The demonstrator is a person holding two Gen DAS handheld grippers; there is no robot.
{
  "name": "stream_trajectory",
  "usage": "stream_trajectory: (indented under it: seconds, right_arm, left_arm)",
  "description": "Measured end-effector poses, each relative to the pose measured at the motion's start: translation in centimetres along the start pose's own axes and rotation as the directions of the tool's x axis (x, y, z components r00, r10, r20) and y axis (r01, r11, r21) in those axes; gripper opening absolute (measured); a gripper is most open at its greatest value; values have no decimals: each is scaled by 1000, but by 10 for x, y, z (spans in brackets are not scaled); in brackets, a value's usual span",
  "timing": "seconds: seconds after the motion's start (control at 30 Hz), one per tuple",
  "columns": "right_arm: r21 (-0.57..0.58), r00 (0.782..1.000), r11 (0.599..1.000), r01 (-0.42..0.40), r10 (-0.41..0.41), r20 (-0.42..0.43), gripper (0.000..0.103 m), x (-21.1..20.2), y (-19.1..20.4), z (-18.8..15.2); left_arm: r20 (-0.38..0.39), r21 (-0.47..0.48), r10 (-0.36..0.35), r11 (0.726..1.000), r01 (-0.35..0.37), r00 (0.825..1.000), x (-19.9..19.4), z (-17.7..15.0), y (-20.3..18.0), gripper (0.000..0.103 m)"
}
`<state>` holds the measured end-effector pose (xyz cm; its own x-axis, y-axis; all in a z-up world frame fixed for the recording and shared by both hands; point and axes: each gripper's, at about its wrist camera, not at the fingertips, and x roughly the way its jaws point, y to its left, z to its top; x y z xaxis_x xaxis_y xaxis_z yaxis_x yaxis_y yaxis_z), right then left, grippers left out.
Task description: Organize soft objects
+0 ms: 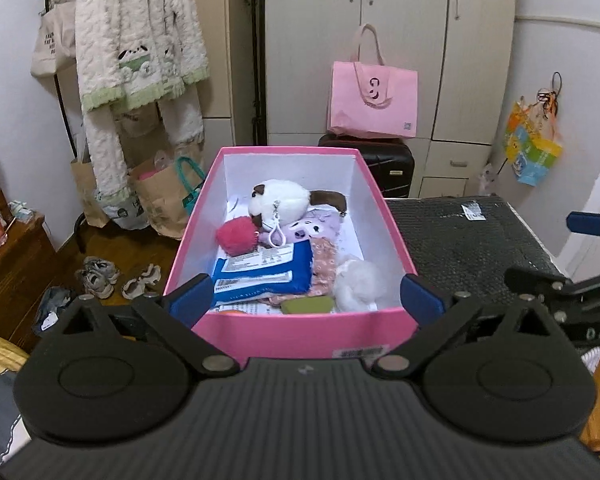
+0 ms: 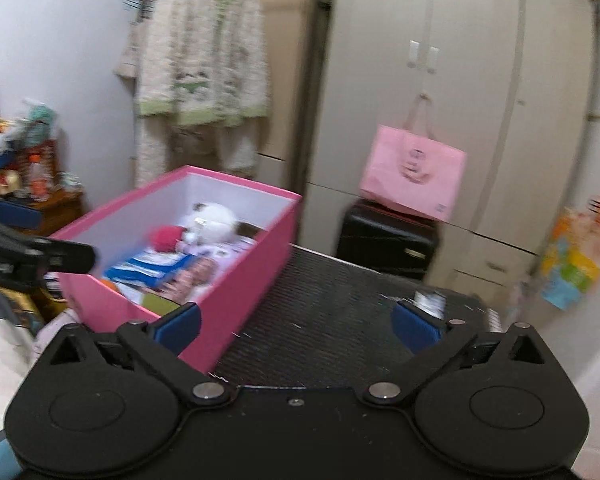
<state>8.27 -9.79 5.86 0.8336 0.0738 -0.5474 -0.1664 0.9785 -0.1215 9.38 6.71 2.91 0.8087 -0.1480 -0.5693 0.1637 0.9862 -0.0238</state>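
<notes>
My left gripper (image 1: pixel 306 294) stands spread about as wide as it goes, with nothing pinched between its blue pads (image 1: pixel 190 300); the near end of the pink box (image 1: pixel 296 334) sits in the gap, but neither pad presses on its wall, so I am holding nothing there. My right gripper (image 2: pixel 298 322) is just as wide and just as empty, and it looks over the bare black surface (image 2: pixel 332 320) beside the box, whose near corner shows just past that gripper's left pad. I judge both stand open because the soft things are already gathered: inside the box, nearest me, lie a green pouch (image 1: pixel 308 305) and a fluffy white ball (image 1: pixel 358 282), then a blue packet (image 1: pixel 262 276) and a flowered cloth (image 1: pixel 324 270) side by side, then a red pompom (image 1: pixel 238 234) and a purple plush (image 1: pixel 306 232), and farthest a white plush toy (image 1: pixel 280 200) against the back wall. They lie below the rim, packed close, so the box keeps them together. Beyond it stand a dark suitcase (image 1: pixel 388 164), a pink bag (image 1: pixel 374 100) on top of it, and the wardrobe (image 1: pixel 400 20).
</notes>
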Motion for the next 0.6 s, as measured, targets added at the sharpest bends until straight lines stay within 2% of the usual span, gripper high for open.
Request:
stream_trajectory:
  seconds: [0.13,0.27,0.4,0.6]
  right_arm:
    - [-13,998,998,69,-69,-11,103,-15,3,-4]
    - [52,999,998,46,-46,-12,103,-30,1,-12]
    - [132,998,989,67,-66,-19,103,-37,0,-23]
    - [199,994,974,108,-105,-24,103,-46,-6,-39]
  left_arm:
    - [8,45,23,999,-23,1000,-8,-6,-11,101]
    - [18,43,70,997,-71,997,-14,-12,-16,101]
    - [38,15,105,994,-106,994,-20,-20,-18,101]
    - [10,2,69,998,-69,998,-17,-32,-24,101]
